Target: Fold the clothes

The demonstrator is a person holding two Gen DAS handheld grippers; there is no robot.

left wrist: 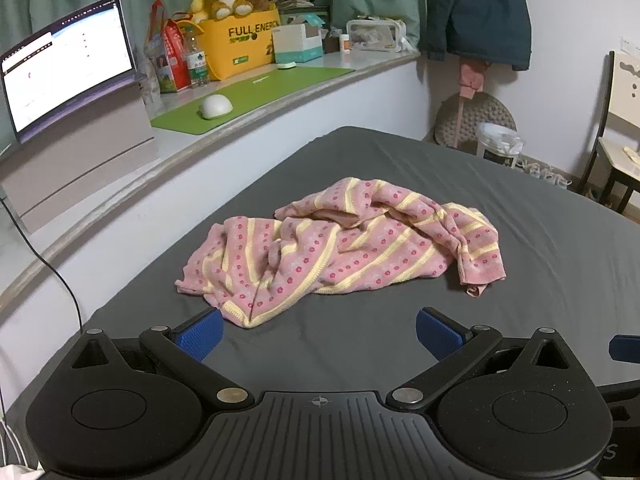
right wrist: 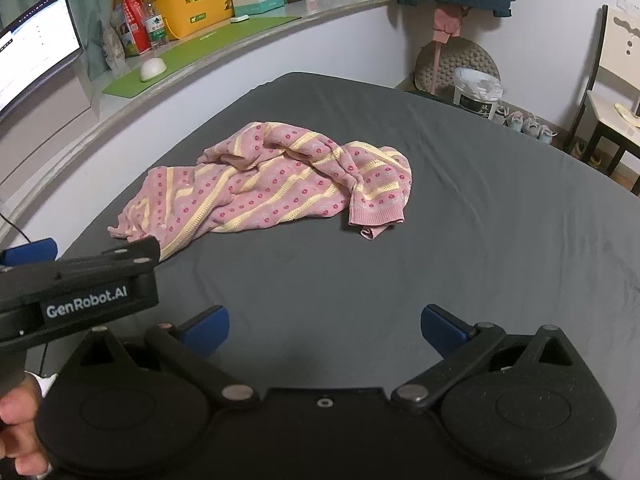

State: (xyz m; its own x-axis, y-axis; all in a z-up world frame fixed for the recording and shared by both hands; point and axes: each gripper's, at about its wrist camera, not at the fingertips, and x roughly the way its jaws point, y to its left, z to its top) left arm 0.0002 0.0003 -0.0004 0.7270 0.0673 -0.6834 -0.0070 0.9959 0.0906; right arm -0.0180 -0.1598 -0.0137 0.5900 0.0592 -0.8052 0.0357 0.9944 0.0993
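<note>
A pink knitted garment [left wrist: 340, 244] with yellow stripes and red dots lies crumpled on the grey bed sheet [left wrist: 540, 272]. It also shows in the right wrist view [right wrist: 272, 184]. My left gripper [left wrist: 320, 338] is open and empty, just short of the garment's near hem. My right gripper [right wrist: 325, 330] is open and empty, farther back over bare sheet [right wrist: 500, 240]. The left gripper's body [right wrist: 80, 292] shows at the left of the right wrist view, close to the garment's near corner.
A curved ledge [left wrist: 256, 108] runs along the bed's left with a laptop [left wrist: 64, 68], a green mat, a white mouse [left wrist: 216, 106] and a yellow box. A bin [left wrist: 498, 146], shoes and a chair [left wrist: 620, 128] stand past the far right bed edge.
</note>
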